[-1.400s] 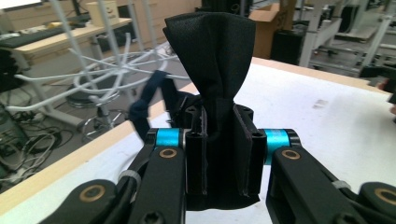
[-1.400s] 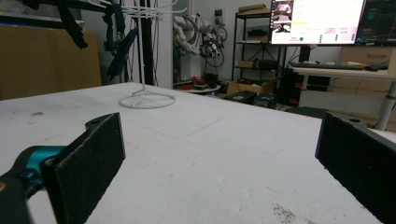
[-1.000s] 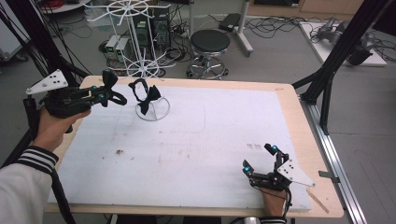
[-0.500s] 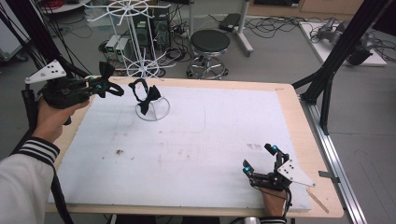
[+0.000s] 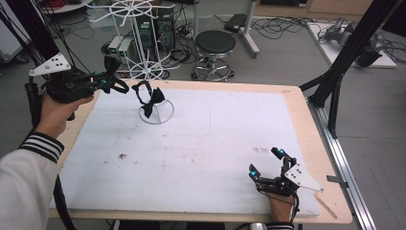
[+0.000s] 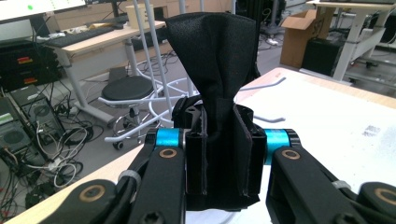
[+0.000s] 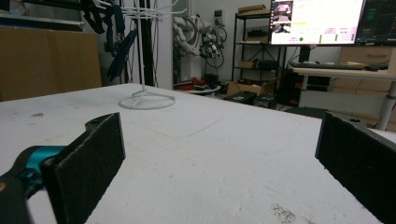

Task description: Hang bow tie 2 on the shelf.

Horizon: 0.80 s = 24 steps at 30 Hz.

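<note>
Your left gripper (image 5: 114,81), at ten o'clock off the tabletop (image 5: 297,129) edge, pinches a black bow tie (image 6: 212,65). Your right gripper (image 5: 267,166), at five o'clock, rests with jaws spread apart.

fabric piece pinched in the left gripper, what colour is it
Black fabric piece, plain with no pattern; clearest in the left gripper view.

Setting: robotics lab or workshop. Evidence: wooden tabletop (image 5: 306,139) under a white mat, framed by black camera-rig struts (image 5: 352,45); cables (image 5: 282,26) strewn over grey floor; round stool (image 5: 215,44); computer towers (image 6: 28,116) on the floor; lit monitor (image 7: 317,21); shelving (image 7: 254,37) with cardboard boxes; spare robot arms (image 7: 187,32) stacked behind.
</note>
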### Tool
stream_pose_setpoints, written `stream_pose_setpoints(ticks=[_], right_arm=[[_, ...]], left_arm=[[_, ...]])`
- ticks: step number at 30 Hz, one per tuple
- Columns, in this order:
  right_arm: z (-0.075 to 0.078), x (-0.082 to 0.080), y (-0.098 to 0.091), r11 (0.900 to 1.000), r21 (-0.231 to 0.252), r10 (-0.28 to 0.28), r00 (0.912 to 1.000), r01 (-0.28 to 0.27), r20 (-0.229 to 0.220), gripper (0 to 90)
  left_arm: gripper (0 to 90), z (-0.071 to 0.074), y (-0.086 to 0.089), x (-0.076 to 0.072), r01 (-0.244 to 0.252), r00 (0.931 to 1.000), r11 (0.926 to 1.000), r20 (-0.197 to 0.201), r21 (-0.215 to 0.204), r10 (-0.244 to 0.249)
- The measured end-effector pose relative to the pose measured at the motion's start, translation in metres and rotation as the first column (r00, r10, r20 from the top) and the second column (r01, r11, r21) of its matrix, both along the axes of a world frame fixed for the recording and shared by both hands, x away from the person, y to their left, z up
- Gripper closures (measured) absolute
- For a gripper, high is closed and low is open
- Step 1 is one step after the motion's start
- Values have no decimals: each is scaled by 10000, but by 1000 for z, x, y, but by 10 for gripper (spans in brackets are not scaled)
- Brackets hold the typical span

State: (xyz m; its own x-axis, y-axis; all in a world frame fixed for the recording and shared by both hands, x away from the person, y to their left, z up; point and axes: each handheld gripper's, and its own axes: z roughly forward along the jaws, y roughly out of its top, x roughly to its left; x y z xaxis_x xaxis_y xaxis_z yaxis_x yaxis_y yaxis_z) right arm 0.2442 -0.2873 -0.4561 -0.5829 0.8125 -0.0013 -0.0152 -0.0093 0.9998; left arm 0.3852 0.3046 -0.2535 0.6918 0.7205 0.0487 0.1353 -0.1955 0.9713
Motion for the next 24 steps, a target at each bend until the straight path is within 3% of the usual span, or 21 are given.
stream_pose_setpoints(ticks=[12, 24], right_arm=[[0, 0, 0, 10000, 4, 1, 10000, -1, 0, 7], [0, -1, 0, 10000, 43, -11, 10000, 11, -57, 7]], left_arm=[[763, 7, -6, 9, 85, 9999, 10000, 105, 12, -85], [763, 4, -20, 18, 117, 9997, 9998, -232, 141, -113]])
